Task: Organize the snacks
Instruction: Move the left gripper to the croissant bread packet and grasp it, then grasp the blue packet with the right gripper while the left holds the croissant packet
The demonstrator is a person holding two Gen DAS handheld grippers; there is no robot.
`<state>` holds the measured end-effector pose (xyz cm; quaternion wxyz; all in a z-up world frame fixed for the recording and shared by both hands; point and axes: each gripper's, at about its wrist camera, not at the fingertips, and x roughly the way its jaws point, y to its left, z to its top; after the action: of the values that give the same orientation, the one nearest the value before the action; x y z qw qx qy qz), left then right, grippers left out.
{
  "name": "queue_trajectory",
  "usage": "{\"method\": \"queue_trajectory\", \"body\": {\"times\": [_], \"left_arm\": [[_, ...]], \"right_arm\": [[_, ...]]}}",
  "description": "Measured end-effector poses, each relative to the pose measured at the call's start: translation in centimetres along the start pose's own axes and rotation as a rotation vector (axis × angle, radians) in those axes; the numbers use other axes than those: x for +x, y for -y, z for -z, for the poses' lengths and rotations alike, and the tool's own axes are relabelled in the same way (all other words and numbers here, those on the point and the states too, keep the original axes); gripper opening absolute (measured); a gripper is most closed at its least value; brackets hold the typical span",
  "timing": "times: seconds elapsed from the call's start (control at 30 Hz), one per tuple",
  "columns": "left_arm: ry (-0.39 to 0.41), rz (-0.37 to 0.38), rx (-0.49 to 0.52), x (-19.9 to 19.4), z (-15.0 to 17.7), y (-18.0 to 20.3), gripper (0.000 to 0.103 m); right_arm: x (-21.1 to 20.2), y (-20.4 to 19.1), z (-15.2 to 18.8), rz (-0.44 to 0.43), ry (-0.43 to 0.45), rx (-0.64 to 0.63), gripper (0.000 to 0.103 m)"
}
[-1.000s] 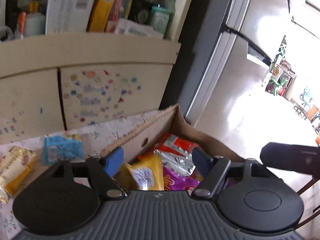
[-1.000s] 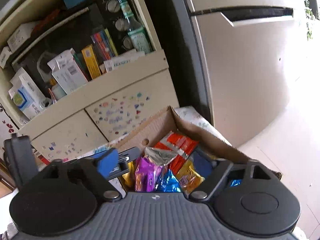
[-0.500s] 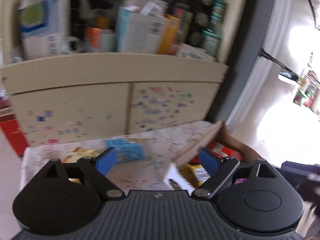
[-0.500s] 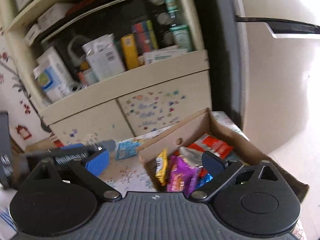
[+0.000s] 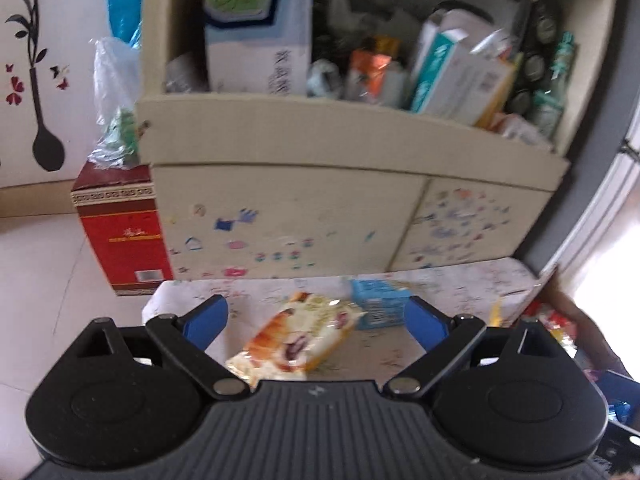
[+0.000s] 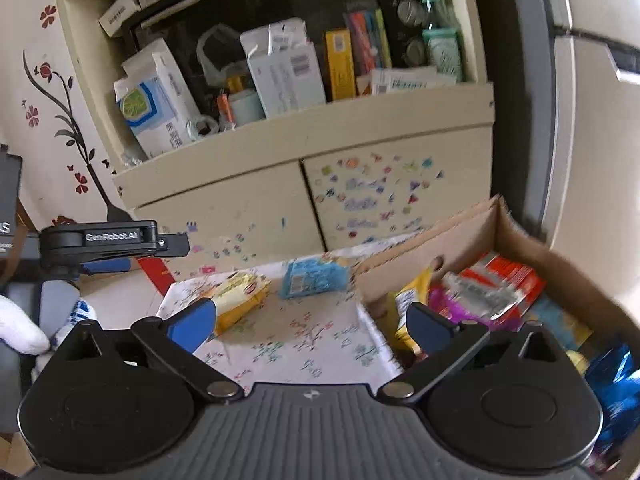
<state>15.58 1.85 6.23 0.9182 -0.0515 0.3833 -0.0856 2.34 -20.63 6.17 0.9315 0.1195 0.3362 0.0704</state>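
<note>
Left gripper, jaws opening and empty, hangs over the yellow-and-white crinkly bread packet on the floral-cloth surface; better to straddle its narrow middle squarely, left of the brown cardboard box.

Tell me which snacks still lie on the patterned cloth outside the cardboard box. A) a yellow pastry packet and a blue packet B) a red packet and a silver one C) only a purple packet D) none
A: the yellow pastry packet and the blue packet lie on the patterned cloth, left of the cardboard box.
</note>
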Motion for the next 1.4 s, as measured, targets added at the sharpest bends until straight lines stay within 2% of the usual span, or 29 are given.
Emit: {"method": "queue_trajectory", "body": {"times": [0.1, 0.17, 0.37, 0.8, 1.03, 1.1, 1.13, 1.17, 1.3, 1.4], "left_arm": [[-0.012, -0.013, 0.003, 1.1, 0.4, -0.5, 0.095], [-0.005, 0.006, 0.011, 1.8, 0.6, -0.5, 0.095], [-0.005, 0.023, 0.119, 4.4, 1.4, 0.0, 0.094], [-0.067, 0.021, 0.224, 9.6, 2.9, 0.6, 0.091], [-0.121, 0.002, 0.209, 11.6, 3.8, 0.2, 0.079], [-0.131, 0.008, 0.199, 11.7, 4.0, 0.1, 0.07], [-0.14, 0.01, 0.196, 11.8, 4.1, 0.0, 0.06], [-0.151, 0.011, 0.192, 11.8, 4.2, -0.1, 0.055], [-0.163, 0.008, 0.155, 11.2, 4.3, -1.0, 0.054], [-0.176, 0.0, 0.133, 10.7, 4.4, -1.7, 0.054]], "right_arm": [[0.8, -0.6, 0.5, -0.019, -0.021, 0.0, 0.103], [1.3, -1.0, 0.8, -0.033, -0.035, -0.008, 0.103], [2.4, -1.3, 1.4, -0.046, -0.081, -0.034, 0.103], [5.0, -1.6, 2.2, -0.066, -0.2, -0.042, 0.103], [5.9, -1.6, 2.6, -0.068, -0.235, -0.047, 0.103], [6.2, -1.7, 2.6, -0.069, -0.232, -0.055, 0.102], [6.5, -1.8, 2.6, -0.067, -0.228, -0.065, 0.101], [6.7, -1.9, 2.6, -0.062, -0.224, -0.075, 0.1], [7.7, -2.2, 2.5, -0.05, -0.201, -0.1, 0.09], [8.7, -2.5, 2.2, -0.055, -0.171, -0.111, 0.087]]}}
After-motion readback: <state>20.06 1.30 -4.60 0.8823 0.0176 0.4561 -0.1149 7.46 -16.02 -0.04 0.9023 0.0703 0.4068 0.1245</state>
